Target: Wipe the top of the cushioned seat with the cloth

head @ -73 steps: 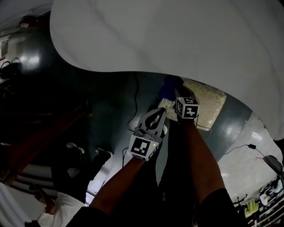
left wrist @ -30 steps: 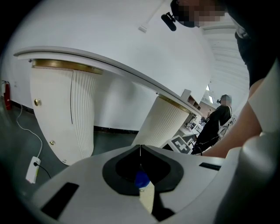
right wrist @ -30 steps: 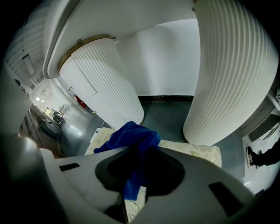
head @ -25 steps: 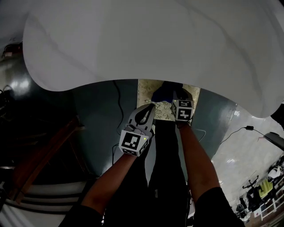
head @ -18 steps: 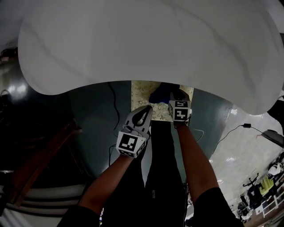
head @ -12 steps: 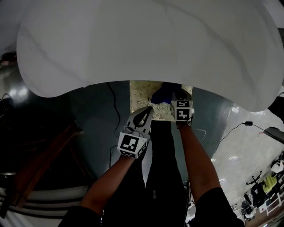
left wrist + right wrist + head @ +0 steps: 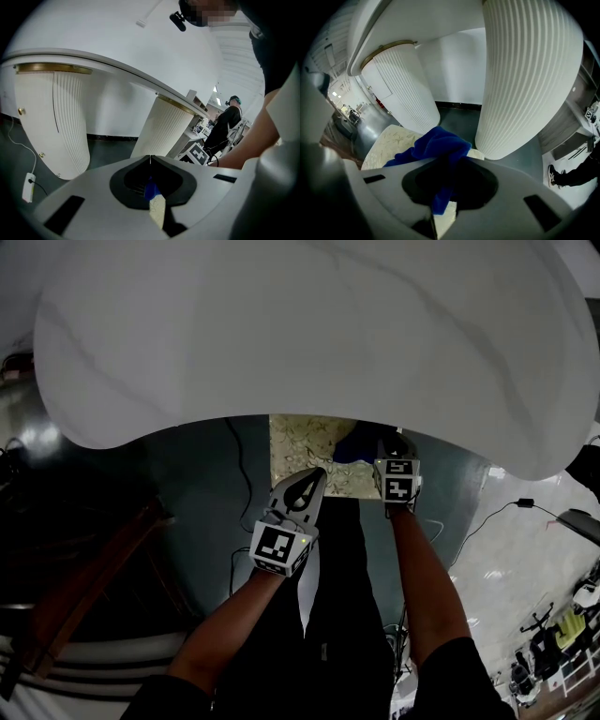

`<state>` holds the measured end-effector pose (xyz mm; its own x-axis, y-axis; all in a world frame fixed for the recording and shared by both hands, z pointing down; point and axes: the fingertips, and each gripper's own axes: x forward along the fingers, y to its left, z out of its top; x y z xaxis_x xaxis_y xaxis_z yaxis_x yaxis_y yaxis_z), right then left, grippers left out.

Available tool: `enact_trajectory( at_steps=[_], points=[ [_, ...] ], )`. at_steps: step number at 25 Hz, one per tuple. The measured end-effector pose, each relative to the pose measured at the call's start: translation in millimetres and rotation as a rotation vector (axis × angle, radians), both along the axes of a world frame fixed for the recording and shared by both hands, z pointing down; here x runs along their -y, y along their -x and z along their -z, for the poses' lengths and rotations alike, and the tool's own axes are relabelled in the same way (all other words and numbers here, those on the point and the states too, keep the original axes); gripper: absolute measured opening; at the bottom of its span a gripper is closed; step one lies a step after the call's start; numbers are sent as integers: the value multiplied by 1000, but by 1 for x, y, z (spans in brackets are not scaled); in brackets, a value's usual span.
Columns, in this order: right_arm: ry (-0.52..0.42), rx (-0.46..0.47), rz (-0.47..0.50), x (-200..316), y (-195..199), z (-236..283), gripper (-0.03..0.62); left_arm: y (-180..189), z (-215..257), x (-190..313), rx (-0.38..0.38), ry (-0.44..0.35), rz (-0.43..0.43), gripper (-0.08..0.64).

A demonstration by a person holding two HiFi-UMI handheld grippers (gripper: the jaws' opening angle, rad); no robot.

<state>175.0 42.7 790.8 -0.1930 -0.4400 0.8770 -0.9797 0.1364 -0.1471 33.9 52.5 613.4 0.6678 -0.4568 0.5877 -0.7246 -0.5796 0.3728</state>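
head view looks steeply down; low gripper views probably share the seat [image 7: 389,143].

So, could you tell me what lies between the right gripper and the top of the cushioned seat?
The blue cloth: in the right gripper view the right gripper is shut on it, and it spreads over the cushioned seat.
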Motion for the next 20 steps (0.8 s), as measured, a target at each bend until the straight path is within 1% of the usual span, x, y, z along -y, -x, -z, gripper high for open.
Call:
enact_trajectory(
  at_steps=[5,11,17,20],
  points=[
    [4,-3,-34,-5,-17,-4,85,-10,-1,0,-9,-2,-31,17],
    [14,2,-58,-8,-32,-5,84,-24,-1,1,-16,5,-44,17],
    [40,10,-169,-18,-59,-23,84,-32,-7,0,-10,13,-63,17],
    [38,10,-188,-16,-63,-28,84,-31,-11,-3,-2,19,-68,17]
  ],
)
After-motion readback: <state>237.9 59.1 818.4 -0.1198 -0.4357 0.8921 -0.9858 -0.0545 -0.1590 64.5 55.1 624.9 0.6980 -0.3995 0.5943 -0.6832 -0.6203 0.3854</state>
